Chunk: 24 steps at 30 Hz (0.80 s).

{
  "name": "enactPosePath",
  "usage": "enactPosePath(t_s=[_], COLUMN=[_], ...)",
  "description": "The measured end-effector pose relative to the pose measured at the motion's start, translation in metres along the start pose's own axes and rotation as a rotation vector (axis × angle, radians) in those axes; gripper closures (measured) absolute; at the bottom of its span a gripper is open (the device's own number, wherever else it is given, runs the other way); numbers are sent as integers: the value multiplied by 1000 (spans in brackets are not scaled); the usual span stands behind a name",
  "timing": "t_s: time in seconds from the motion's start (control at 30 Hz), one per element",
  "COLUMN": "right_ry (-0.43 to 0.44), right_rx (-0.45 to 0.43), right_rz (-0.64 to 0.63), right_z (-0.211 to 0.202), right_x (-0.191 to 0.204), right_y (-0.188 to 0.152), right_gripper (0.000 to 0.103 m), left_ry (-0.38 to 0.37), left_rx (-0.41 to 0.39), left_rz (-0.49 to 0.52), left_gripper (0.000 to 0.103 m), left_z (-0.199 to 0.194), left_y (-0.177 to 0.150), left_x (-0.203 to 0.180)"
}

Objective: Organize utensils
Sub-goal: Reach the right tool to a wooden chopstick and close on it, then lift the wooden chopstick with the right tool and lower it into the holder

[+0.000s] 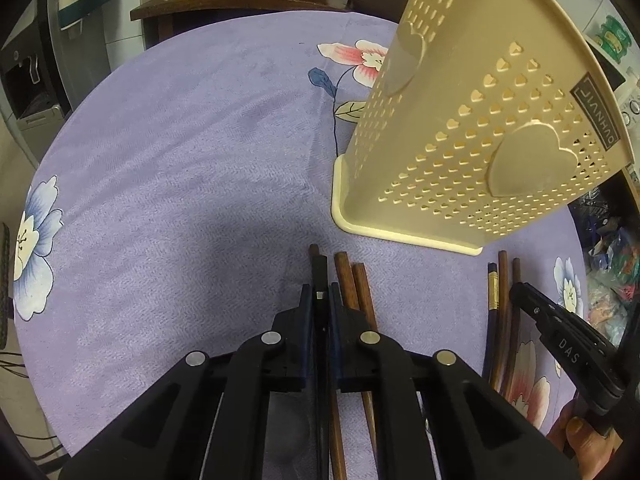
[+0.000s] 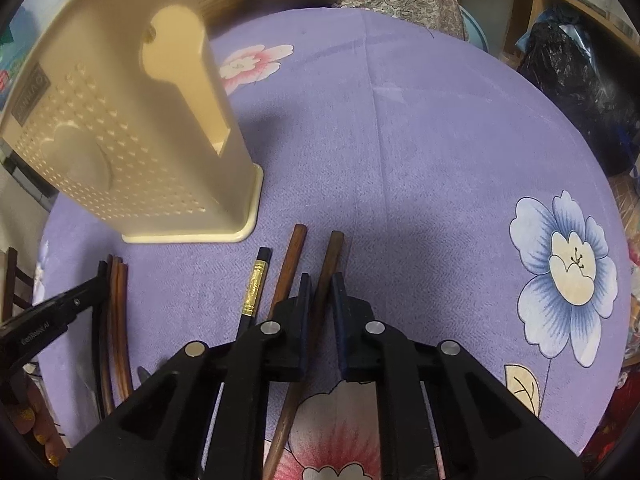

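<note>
A round table draped in a lilac floral cloth (image 1: pixel 180 168) carries a tall beige perforated utensil holder (image 1: pixel 472 132), standing upright on its cream base just beyond two groups of chopsticks. Nearest the holder's left corner, the left gripper (image 1: pixel 320 300) has its jaws pinched tight on a dark chopstick (image 1: pixel 319 270), with two brown chopsticks (image 1: pixel 354 284) lying just beside it on the cloth. To the right, the right gripper (image 2: pixel 322 294) clamps narrowly on a brown chopstick (image 2: pixel 330 256); a second brown stick (image 2: pixel 290 264) and a black gold-banded chopstick (image 2: pixel 256 288) lie alongside, touching the cloth.
</note>
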State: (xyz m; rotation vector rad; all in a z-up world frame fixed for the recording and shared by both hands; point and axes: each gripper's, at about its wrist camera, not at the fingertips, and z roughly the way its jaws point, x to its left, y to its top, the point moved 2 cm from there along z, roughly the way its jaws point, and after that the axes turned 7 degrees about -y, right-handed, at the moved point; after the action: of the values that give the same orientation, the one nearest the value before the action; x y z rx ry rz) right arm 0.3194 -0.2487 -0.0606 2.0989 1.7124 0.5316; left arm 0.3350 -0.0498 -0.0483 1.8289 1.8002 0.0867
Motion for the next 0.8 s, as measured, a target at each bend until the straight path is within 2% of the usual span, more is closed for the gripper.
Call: enactPosePath(t_s=[0.07,0.3,0.6,0.7,0.8], right_ry=[23,102,188,210,207], right_rx=[-21,-129,-317,-361,-380], right_rz=[12,10,-40,-40,-55], right_z=[-6,-53,-144,-170,-180], right_x=[-5,-20,-42,-53,-53], right_y=[3,11,20,22,22], right_gripper=[93,94,95,95,95], left_ry=[-15,-98,-172,-171,-162], left_rx=[-14,-94,-315,-384,-419], left_rz=[1,36,151,179,202], left_gripper=[94,94,94,94,94], left_z=[-3,-42,-135,-155,-163], left_y=[-7,-1,1,3,3], left_x=[9,-1,-9,-11,-14])
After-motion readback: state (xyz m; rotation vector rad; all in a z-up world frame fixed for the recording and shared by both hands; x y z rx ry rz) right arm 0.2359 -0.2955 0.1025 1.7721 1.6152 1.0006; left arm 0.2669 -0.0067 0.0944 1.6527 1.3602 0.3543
